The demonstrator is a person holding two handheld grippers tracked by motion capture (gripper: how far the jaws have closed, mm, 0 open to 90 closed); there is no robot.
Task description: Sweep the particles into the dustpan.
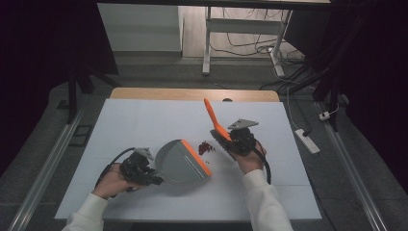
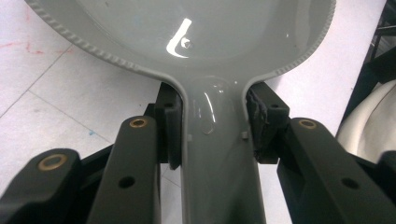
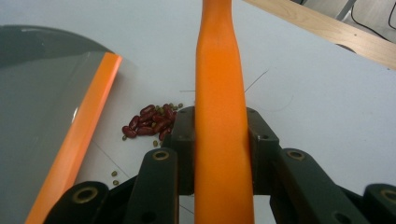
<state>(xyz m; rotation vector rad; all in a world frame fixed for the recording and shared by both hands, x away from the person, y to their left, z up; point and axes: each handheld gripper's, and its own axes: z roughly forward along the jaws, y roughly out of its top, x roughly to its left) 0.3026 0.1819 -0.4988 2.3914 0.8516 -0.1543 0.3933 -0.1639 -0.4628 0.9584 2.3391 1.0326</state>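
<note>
White table (image 1: 144,120) — grey dustpan (image 1: 180,163) resting on it, red beans (image 1: 207,147) just beside.

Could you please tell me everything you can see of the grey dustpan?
The grey plastic dustpan with an orange front lip rests on the white table, its lip facing a small pile of red beans. It looks glossy, with a rounded, ribbed back rim and a short flat handle. The left tool is clamped on that handle from both sides. The pan looks empty.

The left gripper (image 2: 212,135) clamps the grey dustpan (image 2: 205,37) by its handle, just above the white table (image 2: 70,107).
</note>
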